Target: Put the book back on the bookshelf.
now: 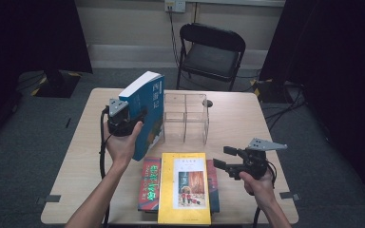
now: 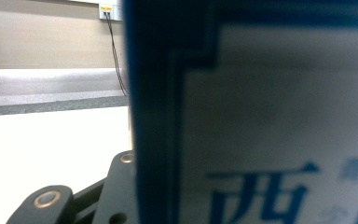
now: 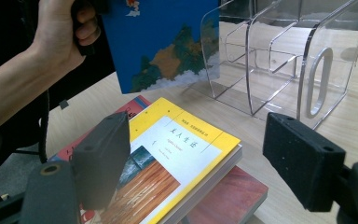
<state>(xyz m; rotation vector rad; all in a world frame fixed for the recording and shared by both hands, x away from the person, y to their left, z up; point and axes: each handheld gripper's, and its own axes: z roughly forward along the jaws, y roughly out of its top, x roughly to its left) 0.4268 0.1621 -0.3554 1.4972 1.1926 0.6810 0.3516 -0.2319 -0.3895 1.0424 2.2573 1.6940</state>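
Blue book [image 1: 146, 111] held upright off the table [image 1: 247, 118], clamped between the jaws of the left gripper [image 1: 132, 119] — just left of the clear acrylic organizer [image 1: 185, 116]. In the left gripper view the cover [image 2: 261, 121] fills the frame close up. Right gripper [image 1: 224, 160] hovers near the organizer's right front corner, jaws wide apart, nothing between them. Yellow book [image 1: 184, 187] lies flat in front of the organizer, stacked on a red book [image 1: 149, 185].
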